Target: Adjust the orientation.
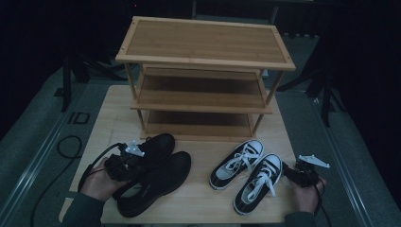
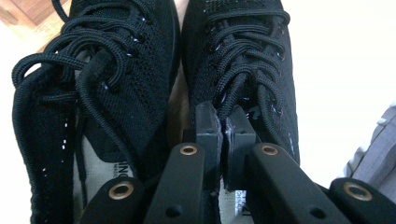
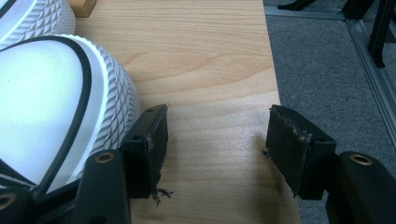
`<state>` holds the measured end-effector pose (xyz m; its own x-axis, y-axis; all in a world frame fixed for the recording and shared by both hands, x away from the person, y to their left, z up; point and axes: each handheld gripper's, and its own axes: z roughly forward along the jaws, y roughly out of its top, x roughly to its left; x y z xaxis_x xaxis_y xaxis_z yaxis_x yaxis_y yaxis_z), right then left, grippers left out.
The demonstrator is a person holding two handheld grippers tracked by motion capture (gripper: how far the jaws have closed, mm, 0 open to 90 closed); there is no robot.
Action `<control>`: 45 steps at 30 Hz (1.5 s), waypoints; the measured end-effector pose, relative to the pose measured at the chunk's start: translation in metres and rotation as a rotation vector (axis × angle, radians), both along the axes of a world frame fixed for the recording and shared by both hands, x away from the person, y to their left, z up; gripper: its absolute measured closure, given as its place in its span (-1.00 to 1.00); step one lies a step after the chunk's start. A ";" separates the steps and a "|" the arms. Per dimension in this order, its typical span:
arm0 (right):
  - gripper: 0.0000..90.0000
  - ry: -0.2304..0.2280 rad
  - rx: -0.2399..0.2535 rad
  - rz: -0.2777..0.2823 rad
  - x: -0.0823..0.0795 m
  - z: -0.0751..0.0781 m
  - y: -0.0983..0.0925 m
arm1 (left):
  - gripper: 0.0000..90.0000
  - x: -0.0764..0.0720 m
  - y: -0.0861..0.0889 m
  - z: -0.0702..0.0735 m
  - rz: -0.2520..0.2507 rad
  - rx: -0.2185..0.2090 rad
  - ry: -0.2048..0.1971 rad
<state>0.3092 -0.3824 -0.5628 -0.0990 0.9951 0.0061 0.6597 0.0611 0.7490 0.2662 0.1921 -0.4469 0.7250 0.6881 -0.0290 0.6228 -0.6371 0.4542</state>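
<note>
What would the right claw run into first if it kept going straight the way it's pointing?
Probably nothing soon: the open right claw points along bare table, with the white-toed sneaker just beside it. Depth beyond is unclear.

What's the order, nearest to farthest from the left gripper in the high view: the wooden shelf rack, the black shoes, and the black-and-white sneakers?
From the left gripper:
1. Black shoes, right at it, on the left side of the table.
2. Black-and-white sneakers, across the table to the right, by the right gripper.
3. Wooden shelf rack, at the back of the table.
</note>
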 end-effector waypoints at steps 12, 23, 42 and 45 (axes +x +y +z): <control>-0.15 0.000 0.000 0.000 0.000 0.000 0.000 | 0.94 0.003 0.006 0.002 0.010 0.018 -0.002; -0.15 0.000 0.000 -0.001 0.000 0.000 0.000 | 0.78 0.002 0.007 0.000 -0.014 -0.007 0.017; -0.15 0.000 0.000 -0.001 0.000 0.000 0.000 | 0.19 -0.002 0.005 0.014 -0.043 -0.034 -0.028; -0.15 0.000 0.000 -0.002 0.000 0.000 0.000 | 0.11 -0.003 0.005 0.015 -0.037 -0.041 -0.037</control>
<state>0.3091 -0.3823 -0.5628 -0.0968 0.9953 0.0060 0.6597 0.0597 0.7491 0.2634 0.1972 -0.4315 0.7508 0.6599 -0.0289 0.5815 -0.6396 0.5027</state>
